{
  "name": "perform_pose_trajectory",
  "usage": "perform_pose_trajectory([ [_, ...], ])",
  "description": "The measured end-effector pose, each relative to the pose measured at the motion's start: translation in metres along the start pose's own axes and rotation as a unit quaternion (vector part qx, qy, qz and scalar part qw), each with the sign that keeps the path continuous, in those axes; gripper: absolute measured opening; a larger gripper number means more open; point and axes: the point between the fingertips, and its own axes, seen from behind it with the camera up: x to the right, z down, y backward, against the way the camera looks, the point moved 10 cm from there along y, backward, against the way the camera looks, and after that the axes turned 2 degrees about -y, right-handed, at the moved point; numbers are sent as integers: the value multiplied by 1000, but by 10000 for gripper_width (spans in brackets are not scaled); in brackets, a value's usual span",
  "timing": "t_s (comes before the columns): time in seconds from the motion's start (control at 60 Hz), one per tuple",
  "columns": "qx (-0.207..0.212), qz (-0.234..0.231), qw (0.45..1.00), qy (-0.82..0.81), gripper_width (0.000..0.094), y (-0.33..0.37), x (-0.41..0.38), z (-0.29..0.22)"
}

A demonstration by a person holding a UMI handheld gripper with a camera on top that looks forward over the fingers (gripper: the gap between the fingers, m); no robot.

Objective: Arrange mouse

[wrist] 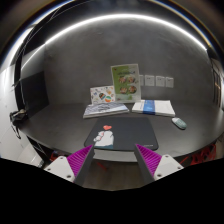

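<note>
A pale green-white mouse (179, 123) lies on the dark desk, beyond my gripper and to the right of the dark mouse mat (120, 133). The mat lies just ahead of my fingers and bears a small white and pink picture (106, 136) at its left. My gripper (114, 160) is open and empty, its magenta pads (80, 158) set wide apart above the desk's near part. The mouse is off the mat, well ahead of the right finger (149, 158).
A white and blue booklet (153, 108) lies behind the mat to the right. Printed papers (104, 110) lie behind the mat to the left, and leaflets (125, 82) lean on the back wall. A dark monitor (30, 92) stands at the left.
</note>
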Motion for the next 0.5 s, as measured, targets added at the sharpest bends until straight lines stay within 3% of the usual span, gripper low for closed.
perform_pose_trajectory([
  [0.15,-7,6,1000,13,842,-4,25,-3],
  [0.267,-10,18,1000,23,841,-30,97,-19],
  [0.5,-44,86,992,75,840,-87,239,-35],
])
